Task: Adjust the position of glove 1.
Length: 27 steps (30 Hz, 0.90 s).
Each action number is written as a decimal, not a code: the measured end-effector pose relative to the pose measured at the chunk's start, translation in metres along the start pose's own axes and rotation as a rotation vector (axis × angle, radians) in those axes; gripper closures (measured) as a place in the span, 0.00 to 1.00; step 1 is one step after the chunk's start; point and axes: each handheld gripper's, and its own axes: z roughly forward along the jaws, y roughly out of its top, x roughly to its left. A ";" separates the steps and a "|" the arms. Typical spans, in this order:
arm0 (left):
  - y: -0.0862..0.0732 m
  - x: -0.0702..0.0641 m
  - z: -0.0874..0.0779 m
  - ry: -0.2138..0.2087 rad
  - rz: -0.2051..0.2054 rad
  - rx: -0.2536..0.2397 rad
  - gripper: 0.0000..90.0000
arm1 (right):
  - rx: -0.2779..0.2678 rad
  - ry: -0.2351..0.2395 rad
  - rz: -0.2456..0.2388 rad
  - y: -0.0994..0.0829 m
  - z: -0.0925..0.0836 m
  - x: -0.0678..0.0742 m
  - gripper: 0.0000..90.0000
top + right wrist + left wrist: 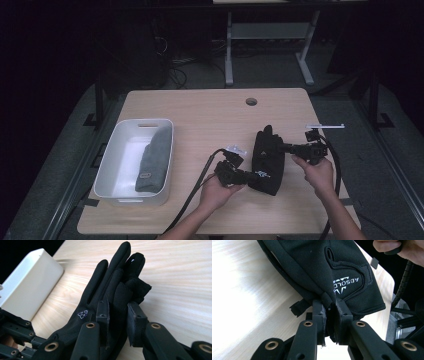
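High view: white bin [116, 161] at left already holds a grey beanie [154, 159]. Left gripper [254, 175] clamps the black glove [268, 159] at its cuff, right gripper [284, 147] its fingers. Glove sits mid-table, not binned yet, I'd say.

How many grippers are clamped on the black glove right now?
2: the left gripper pinches the black glove at its cuff edge; the right gripper grips near its fingers.
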 end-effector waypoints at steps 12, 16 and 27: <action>-0.001 0.002 -0.023 0.022 0.016 -0.030 0.90 | -0.006 0.036 -0.010 0.014 0.004 0.020 0.82; -0.002 0.001 -0.028 0.025 0.016 -0.033 0.90 | -0.009 0.043 -0.013 0.017 0.005 0.025 0.82; -0.001 0.003 -0.046 0.033 0.017 -0.056 0.90 | -0.008 0.063 -0.034 0.029 0.010 0.039 0.82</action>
